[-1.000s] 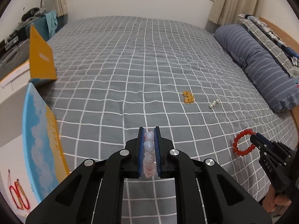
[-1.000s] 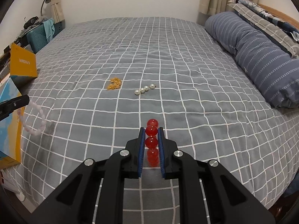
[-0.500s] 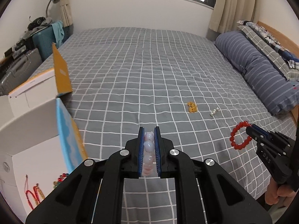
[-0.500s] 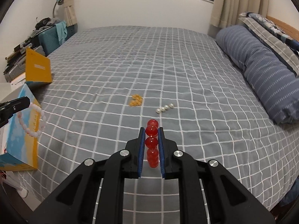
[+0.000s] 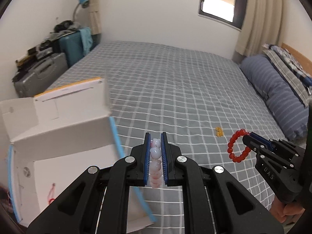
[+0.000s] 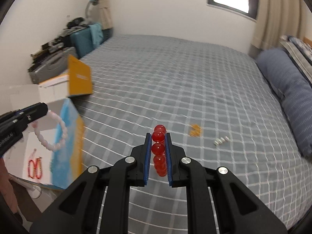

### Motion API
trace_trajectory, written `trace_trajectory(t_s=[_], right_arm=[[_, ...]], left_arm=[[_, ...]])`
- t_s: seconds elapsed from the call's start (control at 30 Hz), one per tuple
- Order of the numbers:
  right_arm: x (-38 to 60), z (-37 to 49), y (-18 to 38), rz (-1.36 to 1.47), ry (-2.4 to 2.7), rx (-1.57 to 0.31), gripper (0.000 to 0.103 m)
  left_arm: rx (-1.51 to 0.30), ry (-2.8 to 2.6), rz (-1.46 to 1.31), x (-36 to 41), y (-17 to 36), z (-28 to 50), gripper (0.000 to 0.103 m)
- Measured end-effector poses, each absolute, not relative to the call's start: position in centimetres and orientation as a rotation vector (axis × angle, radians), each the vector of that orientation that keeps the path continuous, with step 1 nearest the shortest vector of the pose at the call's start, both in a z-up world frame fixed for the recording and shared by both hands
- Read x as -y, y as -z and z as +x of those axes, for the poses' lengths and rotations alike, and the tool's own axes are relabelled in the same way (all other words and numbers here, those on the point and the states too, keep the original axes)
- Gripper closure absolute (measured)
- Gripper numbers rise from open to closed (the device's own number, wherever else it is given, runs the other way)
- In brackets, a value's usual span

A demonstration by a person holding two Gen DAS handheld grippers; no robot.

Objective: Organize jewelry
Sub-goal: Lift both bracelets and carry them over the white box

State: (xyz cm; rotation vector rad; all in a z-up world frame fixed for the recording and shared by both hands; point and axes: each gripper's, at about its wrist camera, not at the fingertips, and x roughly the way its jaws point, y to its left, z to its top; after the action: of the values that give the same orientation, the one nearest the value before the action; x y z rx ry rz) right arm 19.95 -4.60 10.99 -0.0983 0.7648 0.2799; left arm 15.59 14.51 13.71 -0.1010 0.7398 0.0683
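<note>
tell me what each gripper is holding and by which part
The left gripper pinches a pale pink bead bracelet by one stretch of its beads; the right gripper pinches a red bead bracelet the same way, loops hanging free.

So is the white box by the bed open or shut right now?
Open. The white box has its orange flap raised, and red string jewelry shows on its white floor.
</note>
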Motion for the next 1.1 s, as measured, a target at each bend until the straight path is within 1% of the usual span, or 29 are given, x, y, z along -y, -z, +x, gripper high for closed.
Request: trace_trajectory(t_s=[0.27,0.5,0.77,0.93,1.1], right_arm=[[-3.9,19.3,-13.9,-0.127,-0.471,-0.726,0.09],[-11.4,17.1,-14.4,-0.164,-0.628,-0.717,0.09],[-17.4,16.5,-10.9,-0.159,-0.727,-0.81,0.09],[-19.3,17.2,-7.9,-0.186,-0.703,-0.879,0.09],[-20.0,17.3,-5.7,-0.23,-0.68,-0.903,0.09]], left_arm=[[-0.731,-0.221,-0.154,-21.7,-15.1,13.4,0.093],[-0.75,-0.33,-0.183,-27.2,-14.4,11.0,0.093],[-0.835,-0.406,-0.23,-32.4,-9.6,8.9,0.093],[-0.873,-0.422,-0.261,-33.8,-7.3,8.4,0.093],[-0.912,-0.422,-0.268,-34.0,-5.6,8.6,0.093]])
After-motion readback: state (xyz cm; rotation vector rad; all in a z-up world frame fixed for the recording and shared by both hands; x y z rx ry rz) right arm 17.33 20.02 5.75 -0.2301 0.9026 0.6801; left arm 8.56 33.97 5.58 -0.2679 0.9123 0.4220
